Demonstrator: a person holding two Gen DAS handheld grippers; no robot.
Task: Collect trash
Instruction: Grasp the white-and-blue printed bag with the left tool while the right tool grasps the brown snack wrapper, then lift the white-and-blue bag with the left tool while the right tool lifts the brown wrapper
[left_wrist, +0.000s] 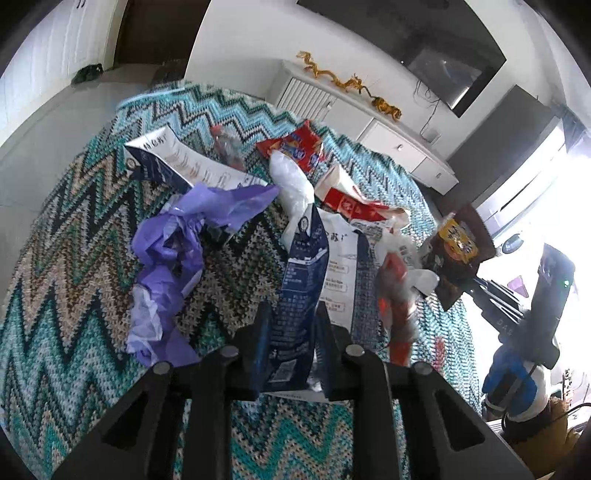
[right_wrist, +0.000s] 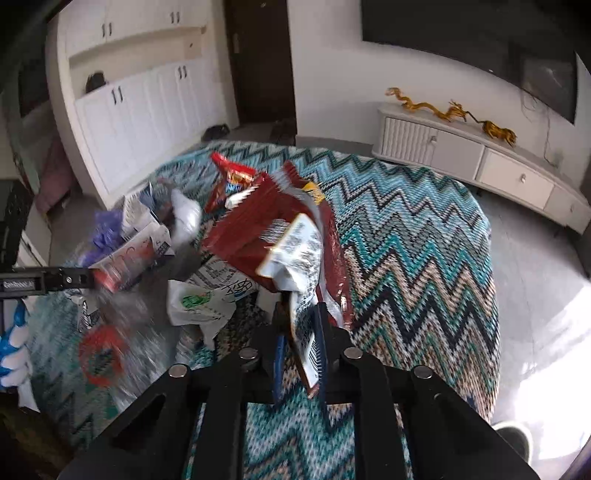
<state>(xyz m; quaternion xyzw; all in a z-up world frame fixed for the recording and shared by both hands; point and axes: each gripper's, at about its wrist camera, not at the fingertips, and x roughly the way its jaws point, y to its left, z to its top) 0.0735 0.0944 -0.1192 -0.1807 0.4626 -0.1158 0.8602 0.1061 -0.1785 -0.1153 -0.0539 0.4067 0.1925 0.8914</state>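
Note:
My left gripper (left_wrist: 293, 314) is shut on a dark blue and white carton (left_wrist: 304, 288), held upright above the zigzag knitted blanket (left_wrist: 74, 258). My right gripper (right_wrist: 301, 325) is shut on a dark red snack bag (right_wrist: 266, 236) with a white label, lifted above the blanket (right_wrist: 406, 240). The right gripper with its bag (left_wrist: 458, 247) also shows at the right of the left wrist view. The left gripper (right_wrist: 48, 282) shows at the left edge of the right wrist view. Loose trash lies between them: a purple plastic bag (left_wrist: 173, 251), a red wrapper (left_wrist: 295, 147), a red and white carton (left_wrist: 347, 199).
A white plastic bag (right_wrist: 199, 302) and a blurred clear bottle with a red label (right_wrist: 103, 354) lie on the blanket. A white low cabinet (right_wrist: 480, 166) with gold dragon figures stands by the far wall. White cupboards (right_wrist: 140, 122) stand at the left.

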